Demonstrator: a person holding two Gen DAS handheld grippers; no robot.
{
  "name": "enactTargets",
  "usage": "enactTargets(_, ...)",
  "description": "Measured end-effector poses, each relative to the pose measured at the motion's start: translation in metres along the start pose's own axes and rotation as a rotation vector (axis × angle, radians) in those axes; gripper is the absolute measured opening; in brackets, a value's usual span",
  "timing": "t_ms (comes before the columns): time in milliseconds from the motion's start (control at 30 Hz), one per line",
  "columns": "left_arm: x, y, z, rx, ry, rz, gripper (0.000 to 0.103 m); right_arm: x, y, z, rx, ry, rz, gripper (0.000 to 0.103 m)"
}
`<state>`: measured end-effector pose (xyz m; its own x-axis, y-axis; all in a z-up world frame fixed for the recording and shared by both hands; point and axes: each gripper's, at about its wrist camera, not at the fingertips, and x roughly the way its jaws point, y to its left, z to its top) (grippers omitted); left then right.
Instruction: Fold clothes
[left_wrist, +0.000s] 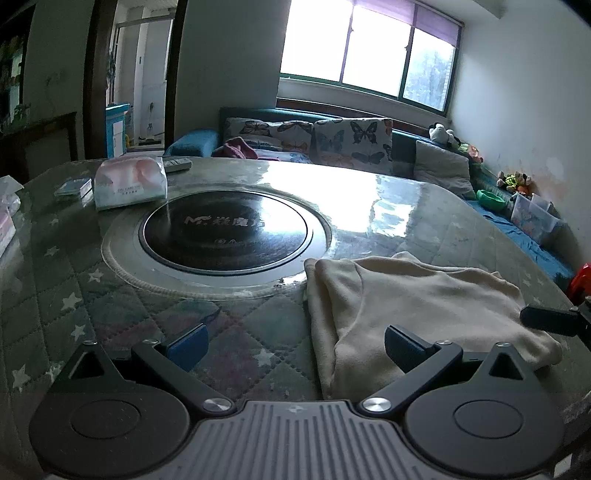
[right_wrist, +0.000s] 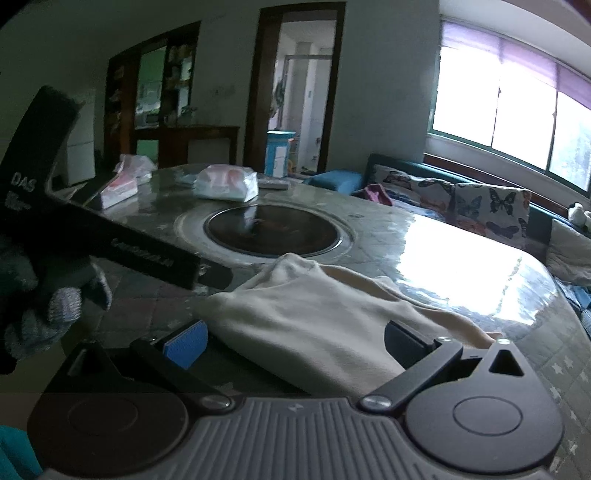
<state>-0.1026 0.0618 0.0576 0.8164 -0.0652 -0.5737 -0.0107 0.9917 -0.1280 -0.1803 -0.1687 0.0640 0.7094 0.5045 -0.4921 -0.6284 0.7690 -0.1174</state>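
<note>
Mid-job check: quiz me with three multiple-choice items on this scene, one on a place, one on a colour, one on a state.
1. Where does the cream garment lie?
A. on the sofa
B. on the table, beside the round black hob
C. on the floor

2. What colour is the left gripper finger pad?
A. blue
B. red
C. yellow

3. How does the right gripper stand?
A. shut on the garment
B. open, gripping nothing
C. out of view

Key: 1 B, the cloth lies right of the hob; 2 A, the pad shows blue; 3 B, its fingers are spread with the cloth below.
</note>
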Motion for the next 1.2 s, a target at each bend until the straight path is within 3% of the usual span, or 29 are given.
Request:
enactTargets(433, 0.006, 0.013, 0.003, -0.028, 0.009, -0.001, 0.103, 0.010, 0.017, 0.008, -0.071, 0.055, 0.064, 0.097)
enactTargets(833, 0.016, 0.037, 0.015, -0.097, 0.029, 0.024, 0.103, 0.031, 0.027, 0.017, -0.160, 0.105, 0.142, 0.068)
enactTargets(1200, 0.028, 0.045, 0.023, -0.232, 0.098, -0.085, 0.103, 0.052, 0.047, 0.021, -0.284, 0.129, 0.197, 0.053)
